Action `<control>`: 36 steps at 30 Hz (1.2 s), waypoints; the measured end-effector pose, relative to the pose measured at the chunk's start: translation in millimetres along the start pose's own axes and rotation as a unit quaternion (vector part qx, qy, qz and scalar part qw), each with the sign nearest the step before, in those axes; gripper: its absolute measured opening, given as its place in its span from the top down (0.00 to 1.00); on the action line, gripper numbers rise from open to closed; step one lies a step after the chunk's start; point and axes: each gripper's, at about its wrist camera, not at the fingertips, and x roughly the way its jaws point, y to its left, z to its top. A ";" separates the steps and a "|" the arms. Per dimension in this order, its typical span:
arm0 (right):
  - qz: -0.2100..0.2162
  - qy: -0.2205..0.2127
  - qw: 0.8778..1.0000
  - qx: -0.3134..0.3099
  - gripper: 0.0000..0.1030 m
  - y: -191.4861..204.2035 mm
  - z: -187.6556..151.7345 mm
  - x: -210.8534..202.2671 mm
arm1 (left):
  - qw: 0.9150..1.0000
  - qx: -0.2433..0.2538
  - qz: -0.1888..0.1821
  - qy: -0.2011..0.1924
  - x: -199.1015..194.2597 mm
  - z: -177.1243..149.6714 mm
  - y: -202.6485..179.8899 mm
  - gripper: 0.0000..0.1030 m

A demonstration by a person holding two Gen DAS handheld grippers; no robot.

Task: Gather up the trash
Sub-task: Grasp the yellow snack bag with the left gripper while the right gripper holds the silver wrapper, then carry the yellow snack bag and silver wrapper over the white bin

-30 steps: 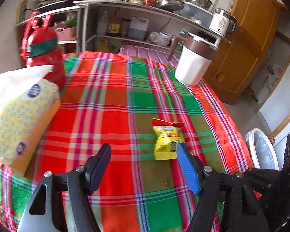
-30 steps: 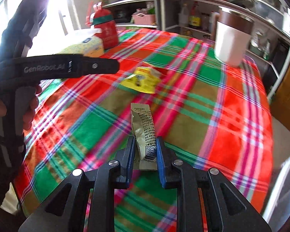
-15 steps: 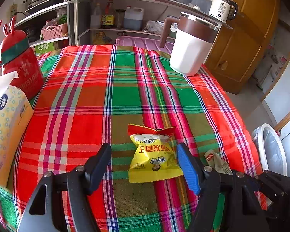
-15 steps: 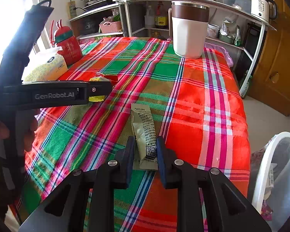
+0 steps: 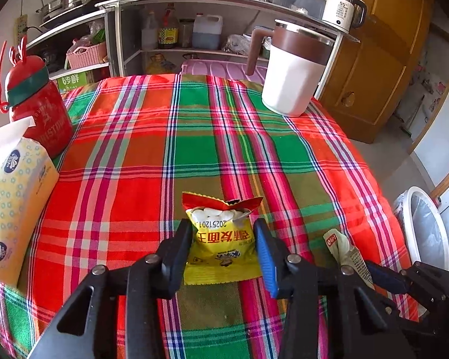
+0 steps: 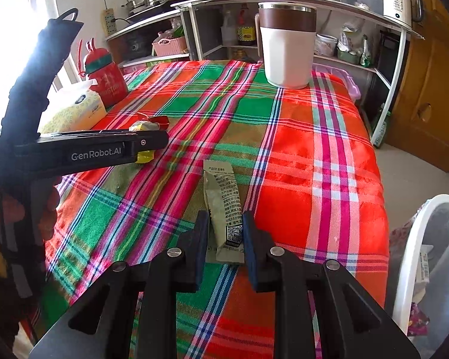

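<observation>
A yellow snack packet [image 5: 221,245] with a torn red top lies on the plaid tablecloth [image 5: 194,137]. My left gripper [image 5: 223,240] has closed its jaws onto the packet's two sides. The packet also shows in the right wrist view [image 6: 143,128], partly behind the left gripper's body. My right gripper [image 6: 225,232] is shut on a beige sachet wrapper [image 6: 224,206] and holds it just above the cloth. That wrapper shows in the left wrist view [image 5: 344,249] at the right.
A white trash bin [image 6: 428,257] with a liner stands on the floor off the table's right edge. A white and brown jug [image 5: 290,74] stands at the far right of the table. A red bottle [image 5: 36,101] and a tissue pack [image 5: 12,203] stand at the left.
My left gripper moved forward over the yellow packet and its jaws narrowed onto it. My right gripper, still holding the sachet, swung right toward the table's edge and the bin.
</observation>
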 end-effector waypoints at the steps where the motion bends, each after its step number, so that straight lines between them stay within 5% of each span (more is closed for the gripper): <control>1: 0.000 -0.002 1.000 0.004 0.77 -1.0 -0.6 -2.0 | 1.000 0.000 -0.001 -0.002 -3.3 -1.1 -1.3 0.57; 19: -0.007 -0.054 0.997 0.053 0.77 -29.1 -15.6 -63.8 | 0.998 0.032 -0.029 -0.043 -64.0 -20.9 -55.2 0.57; 36: -0.064 -0.100 0.985 0.121 0.77 -104.6 -60.8 -142.8 | 0.989 0.109 -0.074 -0.061 -87.7 -36.4 -163.7 0.57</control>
